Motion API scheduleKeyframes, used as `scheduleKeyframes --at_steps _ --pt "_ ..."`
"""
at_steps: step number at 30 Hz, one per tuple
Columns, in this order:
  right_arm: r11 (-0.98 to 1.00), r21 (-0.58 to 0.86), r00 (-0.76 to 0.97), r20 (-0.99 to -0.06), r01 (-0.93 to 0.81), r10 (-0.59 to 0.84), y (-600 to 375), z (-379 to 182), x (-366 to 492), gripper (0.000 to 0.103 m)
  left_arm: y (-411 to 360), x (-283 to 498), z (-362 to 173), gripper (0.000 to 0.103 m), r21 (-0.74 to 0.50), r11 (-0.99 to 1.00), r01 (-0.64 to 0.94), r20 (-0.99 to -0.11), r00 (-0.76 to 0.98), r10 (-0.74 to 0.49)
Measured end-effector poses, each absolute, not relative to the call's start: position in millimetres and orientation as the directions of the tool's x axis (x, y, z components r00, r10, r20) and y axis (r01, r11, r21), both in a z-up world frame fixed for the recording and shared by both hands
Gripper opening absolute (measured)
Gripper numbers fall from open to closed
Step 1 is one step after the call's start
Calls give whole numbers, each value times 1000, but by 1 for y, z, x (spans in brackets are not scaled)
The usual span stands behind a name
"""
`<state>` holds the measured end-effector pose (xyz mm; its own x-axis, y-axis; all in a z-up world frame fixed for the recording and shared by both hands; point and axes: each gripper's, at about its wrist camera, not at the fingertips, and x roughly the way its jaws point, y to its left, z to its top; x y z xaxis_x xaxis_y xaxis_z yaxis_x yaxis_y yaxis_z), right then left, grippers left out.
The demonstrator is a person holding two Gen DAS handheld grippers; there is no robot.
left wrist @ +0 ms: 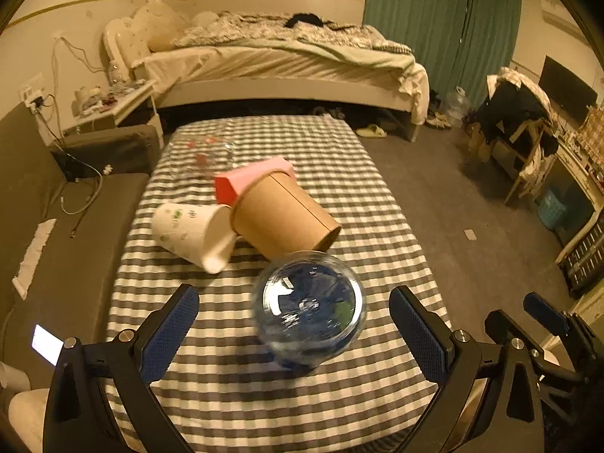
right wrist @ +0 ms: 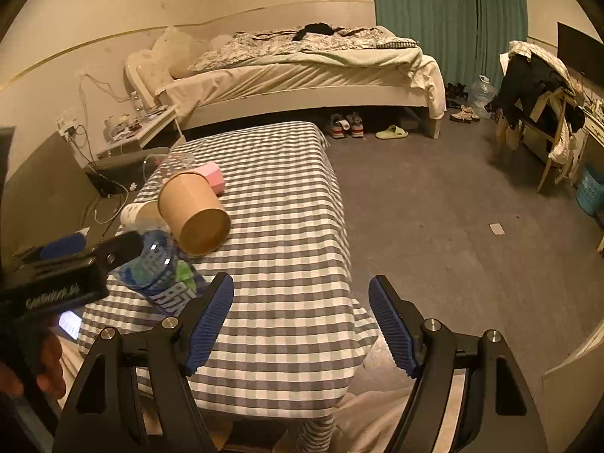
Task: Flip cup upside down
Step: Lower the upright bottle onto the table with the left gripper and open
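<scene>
Cups (left wrist: 281, 217) crowd table's (left wrist: 339, 143) left edge; right half bare.

My pads (left wrist: 170, 334) look ribbed, matt — brown cup (left wrist: 287, 219) matt paper, bottle (left wrist: 309, 309) glossy plastic, tablecloth (left wrist: 339, 188) woven cloth.

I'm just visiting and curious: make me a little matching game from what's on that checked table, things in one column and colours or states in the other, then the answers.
Things:
1. brown paper cup
2. white paper cup
3. plastic bottle
4. box

Descriptions:
A. clear, with a blue label
B. pink top, red side
C. lying on its side, printed with small green pictures
D. plain tan, tipped over, resting against the box

Pairs: 1-D, 2-C, 3-A, 4-B
</scene>
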<state>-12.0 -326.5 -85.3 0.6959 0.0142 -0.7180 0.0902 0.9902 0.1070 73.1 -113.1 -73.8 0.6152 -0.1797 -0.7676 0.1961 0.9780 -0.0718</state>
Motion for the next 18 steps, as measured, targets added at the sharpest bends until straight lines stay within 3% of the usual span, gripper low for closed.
scheduleKeyframes --at_steps 8,10,11,12,18 --pt "987 120 678 -735 111 13 -337 -96 0 74 -126 85 -105 102 -50 975 218 -813 558 -167" --pt "987 118 673 -740 107 16 -337 -98 3 74 -124 86 -108 93 -50 974 220 -814 556 -167" --pt "987 117 671 -742 106 16 -337 -99 4 74 -123 86 -109 78 -47 973 224 -818 551 -166" --pt "988 118 669 -743 104 18 -337 -100 4 74 -123 86 -110 73 -49 972 231 -823 542 -171" --pt "988 116 669 -743 98 21 -335 -101 6 74 -114 73 -98 73 -61 971 232 -810 557 -185"
